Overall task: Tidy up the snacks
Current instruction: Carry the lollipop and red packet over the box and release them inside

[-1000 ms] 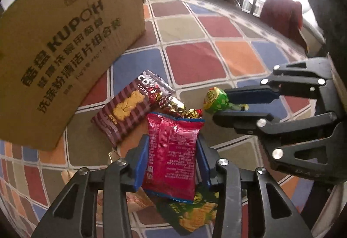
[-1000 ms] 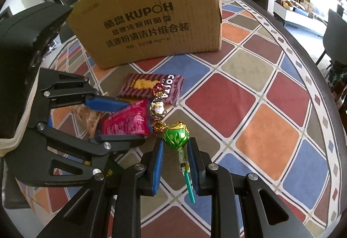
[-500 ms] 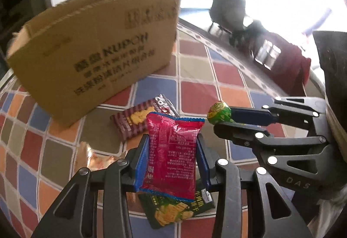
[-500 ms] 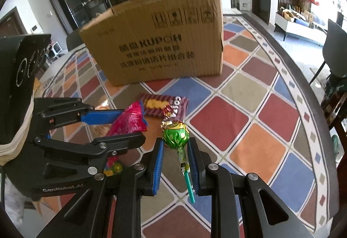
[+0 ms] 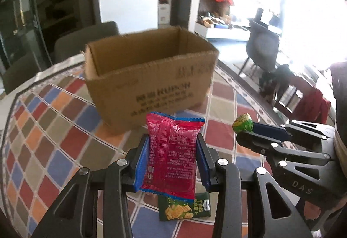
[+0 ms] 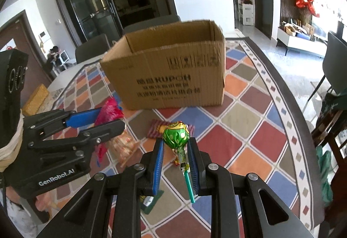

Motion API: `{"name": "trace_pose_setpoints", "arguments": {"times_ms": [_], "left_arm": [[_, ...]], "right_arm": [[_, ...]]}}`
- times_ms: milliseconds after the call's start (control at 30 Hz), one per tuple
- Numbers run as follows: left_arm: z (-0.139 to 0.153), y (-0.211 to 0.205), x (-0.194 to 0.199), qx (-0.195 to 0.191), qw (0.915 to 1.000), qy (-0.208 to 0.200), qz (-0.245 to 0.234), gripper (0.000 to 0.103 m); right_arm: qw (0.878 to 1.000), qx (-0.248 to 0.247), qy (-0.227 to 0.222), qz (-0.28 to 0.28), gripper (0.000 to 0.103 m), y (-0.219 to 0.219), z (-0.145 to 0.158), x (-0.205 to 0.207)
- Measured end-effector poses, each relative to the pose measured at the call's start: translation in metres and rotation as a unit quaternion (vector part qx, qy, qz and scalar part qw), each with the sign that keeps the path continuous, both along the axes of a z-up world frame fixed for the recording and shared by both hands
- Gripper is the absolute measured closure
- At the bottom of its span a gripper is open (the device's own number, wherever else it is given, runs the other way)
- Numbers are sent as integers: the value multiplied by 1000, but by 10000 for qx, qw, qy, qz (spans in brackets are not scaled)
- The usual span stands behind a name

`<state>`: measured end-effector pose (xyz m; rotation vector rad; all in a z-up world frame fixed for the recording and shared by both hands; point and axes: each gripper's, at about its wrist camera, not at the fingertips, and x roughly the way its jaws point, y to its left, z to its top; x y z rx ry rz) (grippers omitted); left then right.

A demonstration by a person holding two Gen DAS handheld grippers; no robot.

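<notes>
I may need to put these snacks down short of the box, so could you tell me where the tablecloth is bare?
Bare tablecloth lies right of the striped packet, out to the cloth's border, in front of the cardboard box. It is crowded left of that: the clear wrapper and the green packet lie there.

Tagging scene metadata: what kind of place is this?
Most likely a home dining or living area: a round table with a checkered cloth, dining chairs, glass doors and a red bow decoration. An open cardboard box sits on the table.
</notes>
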<state>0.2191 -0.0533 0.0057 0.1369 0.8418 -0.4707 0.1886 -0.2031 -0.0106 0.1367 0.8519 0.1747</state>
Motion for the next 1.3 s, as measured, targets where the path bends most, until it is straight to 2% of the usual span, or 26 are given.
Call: {"name": "trace_pose_setpoints", "arguments": {"times_ms": [367,667,1067,1300], "left_arm": [[57,14,15,-183,9982,-507,282,63],[76,25,57,-309,9974,-452,461,63],[78,34,133,-385,9972,-62,638,63],[61,30,167,-316,9968,141,727,62]], "right_arm": [[9992,59,-374,91,79,-2,47,23],[9983,-6,-542,205,79,2,75,69],[9983,-39,-341,481,79,14,90,148],[9984,-164,-108,538,79,16,74,187]]}}
